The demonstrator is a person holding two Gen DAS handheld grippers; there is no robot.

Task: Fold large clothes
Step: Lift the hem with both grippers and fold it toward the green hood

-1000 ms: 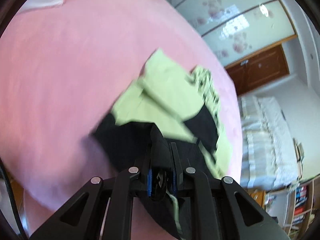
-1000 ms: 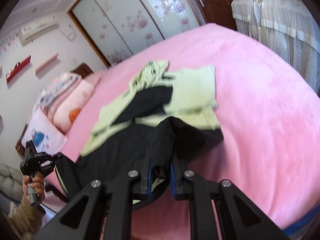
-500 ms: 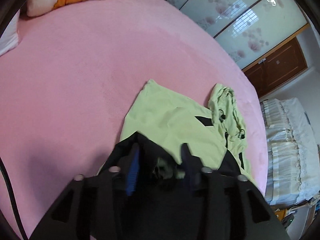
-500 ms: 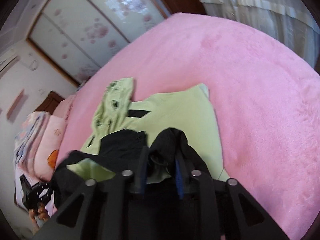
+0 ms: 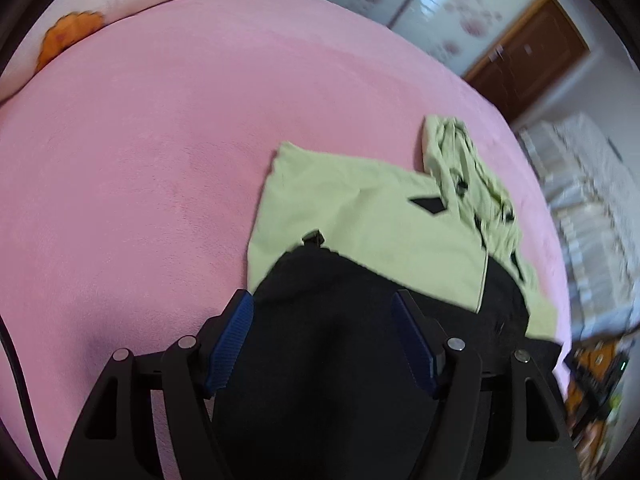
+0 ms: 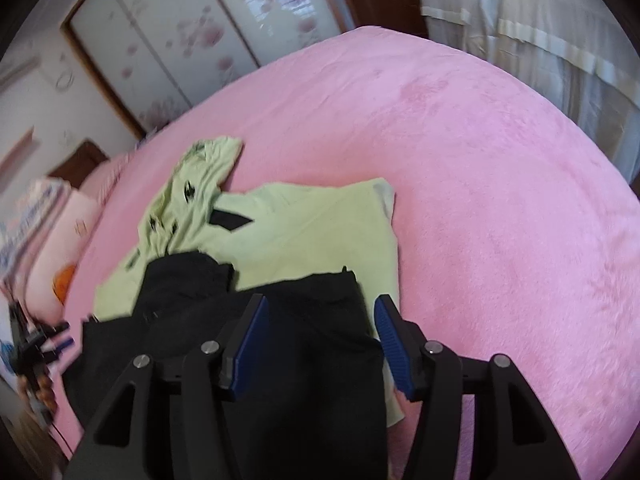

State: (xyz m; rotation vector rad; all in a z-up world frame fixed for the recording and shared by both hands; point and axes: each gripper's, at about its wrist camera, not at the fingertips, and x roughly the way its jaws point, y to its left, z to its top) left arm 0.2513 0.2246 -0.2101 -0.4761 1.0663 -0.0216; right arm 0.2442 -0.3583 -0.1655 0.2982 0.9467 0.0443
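A light green and black hooded garment (image 5: 360,216) lies on the pink bed (image 5: 160,140), its black lower half folded up over the green upper part. My left gripper (image 5: 322,304) hovers over the black fabric (image 5: 332,360); its jaws are opening and the blue pads (image 5: 236,324) stand clear of the cloth. In the right wrist view the same garment (image 6: 304,232) lies with its hood (image 6: 192,184) to the left. My right gripper (image 6: 318,308) is also opening above the black fold (image 6: 312,344), its pads (image 6: 250,328) not pressing on it.
Pillows (image 5: 100,8) lie at the head of the bed. A wardrobe with flowered sliding doors (image 6: 180,40) and a brown door (image 5: 528,60) stand behind. Pale curtains (image 6: 540,32) hang beside the bed. The left gripper and a hand (image 6: 32,360) show at the right view's left edge.
Both grippers carried the black hem forward over the green part, lowered it, and opened. The black fabric has dropped from between the pads and lies on the garment.
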